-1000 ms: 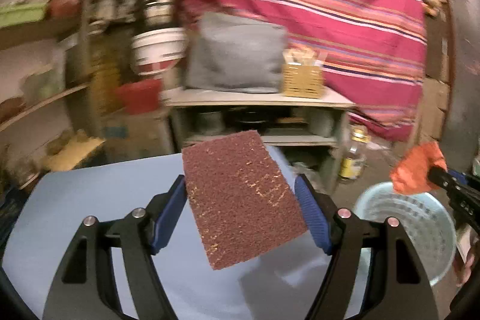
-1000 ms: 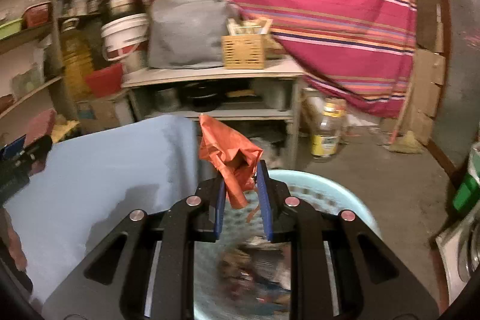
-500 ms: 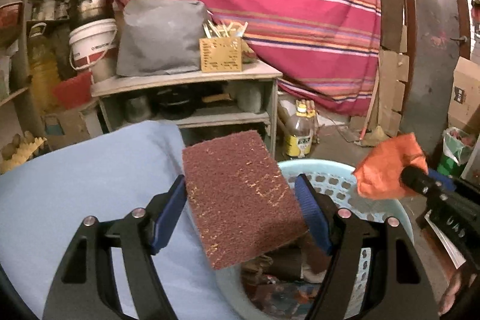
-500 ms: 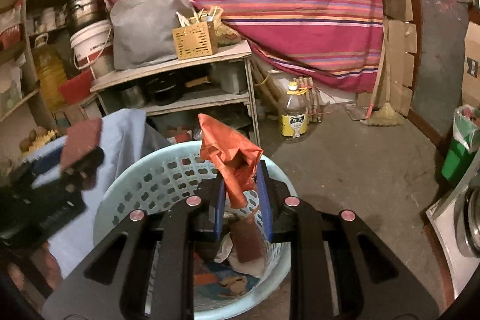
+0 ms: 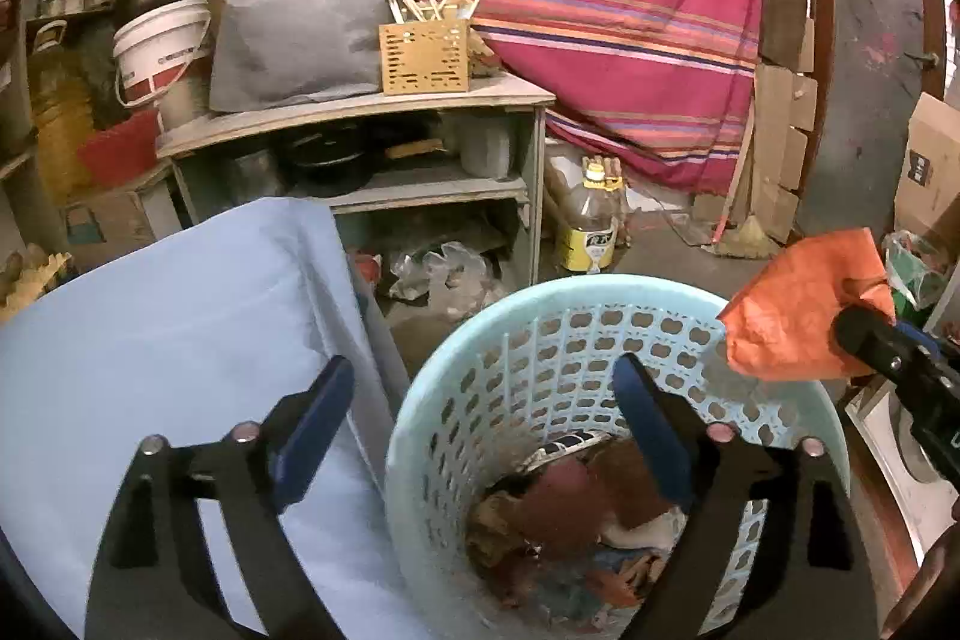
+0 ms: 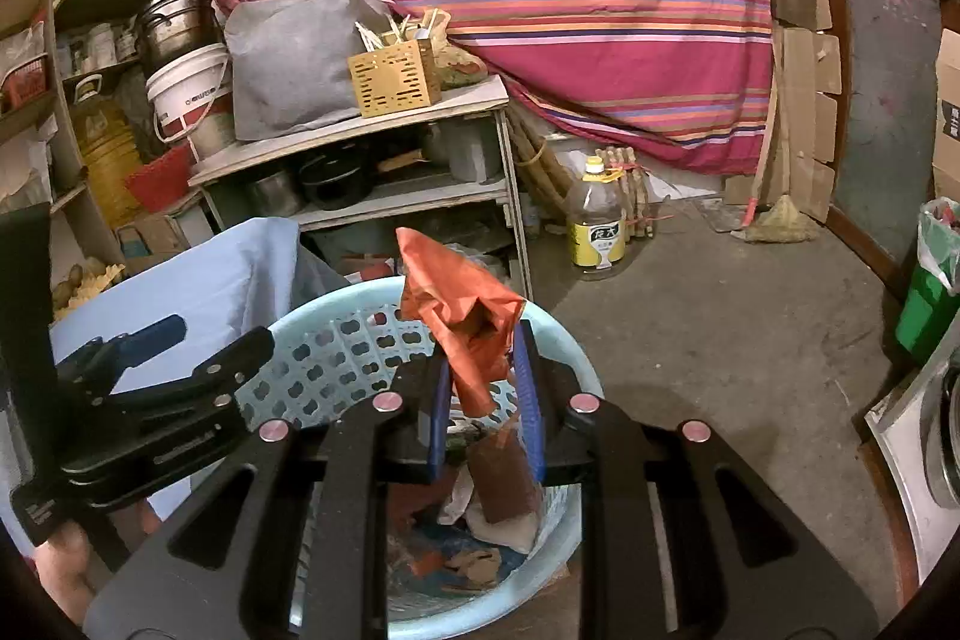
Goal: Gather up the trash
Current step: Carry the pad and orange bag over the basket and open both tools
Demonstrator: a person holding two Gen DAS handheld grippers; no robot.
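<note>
Over the basket (image 5: 456, 370), the left claw (image 5: 480, 424) has just opened, now empty; the right claw (image 6: 483, 394), clamped on orange scrap (image 6: 462, 316), should release next.

The concrete floor (image 6: 720, 340) carries a pale blue perforated basket (image 6: 336, 340) with trash inside, standing just beside a bench (image 5: 150, 328) under a light blue cloth. An oil bottle (image 6: 597, 220) stands farther back, near a wooden shelf unit (image 6: 420, 112).
</note>
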